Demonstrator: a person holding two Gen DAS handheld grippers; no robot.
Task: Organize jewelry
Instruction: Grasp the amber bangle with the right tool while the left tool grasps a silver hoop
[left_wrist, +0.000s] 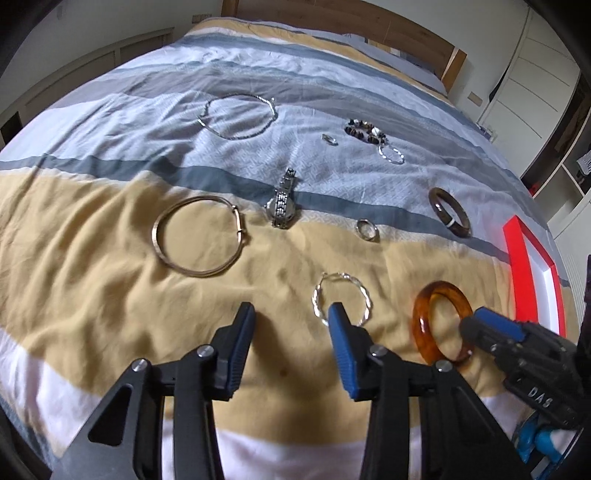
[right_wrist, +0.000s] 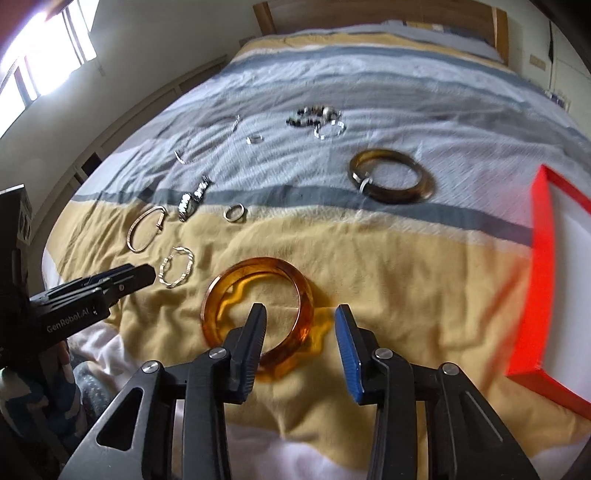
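Both wrist views look steeply down, close over the bedspread (left_wrist: 110, 258), sharing the amber bangle (right_wrist: 258, 280).

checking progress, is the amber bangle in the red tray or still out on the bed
Out. The amber bangle lies flat on the yellow bedspread, left of the red tray.

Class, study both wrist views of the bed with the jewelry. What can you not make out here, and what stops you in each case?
- Red tray: right wrist view, its far side cut off by the frame edge; contents unseen.
- Beaded cluster: right wrist view, blurred and small; separate pieces unclear.
- Amber bangle: left wrist view, near rim covered by the right gripper.
- Twisted silver hoop: left wrist view, lower edge behind a blue finger.
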